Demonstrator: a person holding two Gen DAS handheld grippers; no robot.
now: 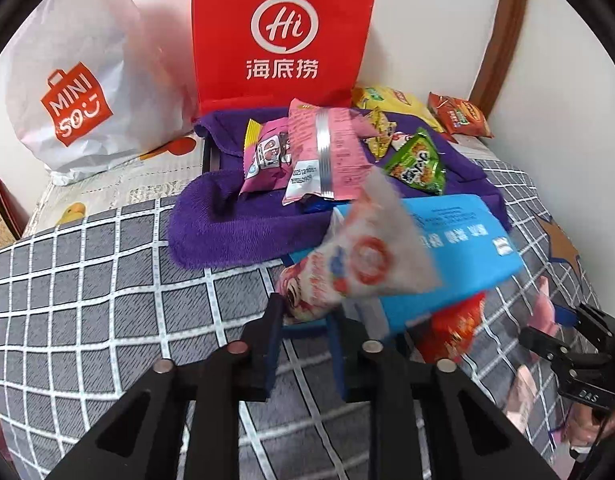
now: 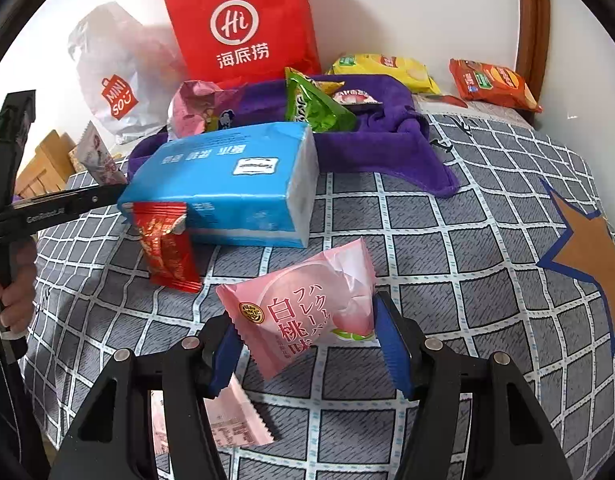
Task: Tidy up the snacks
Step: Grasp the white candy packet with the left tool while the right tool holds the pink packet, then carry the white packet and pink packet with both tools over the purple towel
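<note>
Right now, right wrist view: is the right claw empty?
No. The right claw is clamped on a pink peach-flavour snack packet, its blue pads pressing both ends above the checked bedsheet.

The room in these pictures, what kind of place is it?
Probably a bedroom at home: a checked bedsheet covers a soft surface, a wooden headboard stands against the wall, and shopping bags lean there.

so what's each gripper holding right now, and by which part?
Left gripper: shut on the blurred white-and-red snack packet, at its lower end. Right gripper: pink peach-print snack packet, pinched across its side edges.
</note>
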